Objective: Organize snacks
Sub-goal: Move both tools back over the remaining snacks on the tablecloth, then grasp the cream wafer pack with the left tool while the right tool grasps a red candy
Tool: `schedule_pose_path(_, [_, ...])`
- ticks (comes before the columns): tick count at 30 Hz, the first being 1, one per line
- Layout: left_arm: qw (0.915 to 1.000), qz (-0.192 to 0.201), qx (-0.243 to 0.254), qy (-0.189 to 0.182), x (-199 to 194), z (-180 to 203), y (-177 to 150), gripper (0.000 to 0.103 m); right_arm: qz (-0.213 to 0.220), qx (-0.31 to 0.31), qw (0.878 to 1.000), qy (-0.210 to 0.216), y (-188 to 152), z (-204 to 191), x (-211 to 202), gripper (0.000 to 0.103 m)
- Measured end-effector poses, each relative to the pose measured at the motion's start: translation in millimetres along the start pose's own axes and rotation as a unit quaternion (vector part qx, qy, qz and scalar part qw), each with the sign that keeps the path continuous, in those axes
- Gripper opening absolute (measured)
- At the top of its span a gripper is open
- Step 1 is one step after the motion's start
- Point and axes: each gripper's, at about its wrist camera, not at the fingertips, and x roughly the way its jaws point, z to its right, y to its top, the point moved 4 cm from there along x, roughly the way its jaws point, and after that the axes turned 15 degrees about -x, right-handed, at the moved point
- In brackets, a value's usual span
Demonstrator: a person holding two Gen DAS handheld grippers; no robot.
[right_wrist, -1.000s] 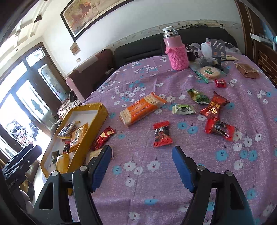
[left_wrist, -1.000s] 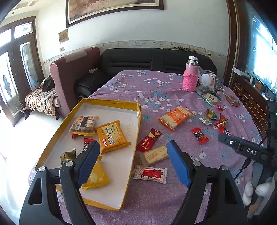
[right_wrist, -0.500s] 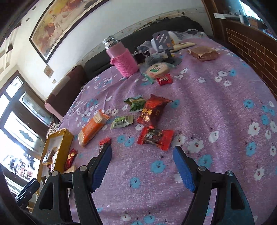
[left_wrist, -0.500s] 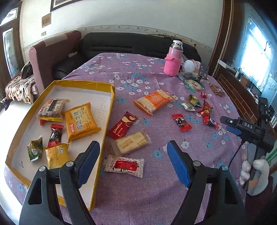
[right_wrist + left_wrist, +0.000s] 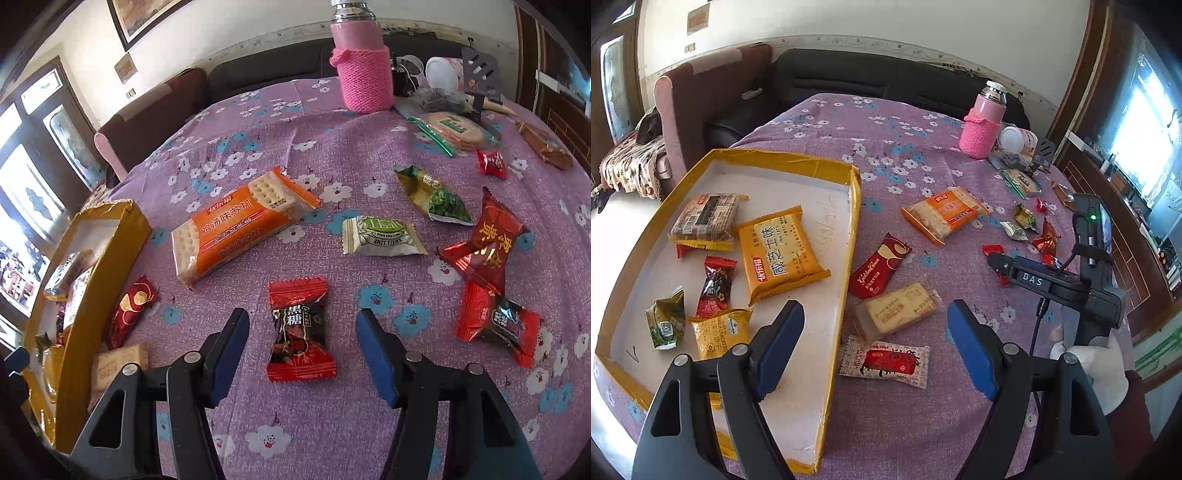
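A yellow-rimmed tray (image 5: 855,206) on the purple floral tablecloth holds several snack packets, among them a yellow biscuit pack (image 5: 781,251). My left gripper (image 5: 875,332) is open and empty, above a clear cracker pack (image 5: 899,310) and a red-and-white packet (image 5: 884,360) beside the tray. My right gripper (image 5: 301,343) is open and empty, its fingers on either side of a red-and-black candy (image 5: 299,332) lying on the cloth. An orange cracker pack (image 5: 236,221) lies beyond it. The tray (image 5: 125,229) shows at the left of the right wrist view.
A pink flask (image 5: 364,74) stands at the back with a white cup (image 5: 443,72) and clutter. Green (image 5: 434,197), white (image 5: 380,236) and red packets (image 5: 487,243) lie at the right. A dark red wafer pack (image 5: 877,271) lies by the tray. A sofa stands behind.
My right gripper has swung left and come down over the red-and-black candy. My left gripper has moved closer to the packets beside the tray.
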Motion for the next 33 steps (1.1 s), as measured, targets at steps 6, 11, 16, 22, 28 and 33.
schedule_pose_path(6, [0.9943,-0.029,0.1,-0.02,24.2,36.3,-8.9,0.08,0.012,-0.009,1.0,-0.004,-6.1,4.3,-0.9,0.027])
schedule_pose_path(11, [0.9806,-0.078,0.18,0.01,68.2,48.9,-11.5,0.08,0.028,0.019,0.999,0.039,-9.5,18.6,-3.4,0.026])
schedule_pose_path(16, [0.9732,-0.13,0.188,0.026,94.4,43.2,-8.4,0.08,0.031,0.04,0.997,0.065,-9.9,27.6,-4.3,0.026])
schedule_pose_path(22, [0.9648,-0.164,0.203,0.037,98.8,49.1,-20.3,0.047,0.029,0.05,0.995,0.078,-10.6,29.9,-4.4,0.026])
schedule_pose_path(28, [0.9616,-0.191,0.195,-0.031,82.2,74.1,-47.3,0.045,0.03,0.054,0.995,0.08,-10.8,30.7,-5.8,0.026])
schedule_pose_path(33, [0.9661,-0.162,0.201,0.002,86.5,80.5,-49.1,0.046,0.033,0.057,0.995,0.08,-10.8,31.9,-7.7,0.026])
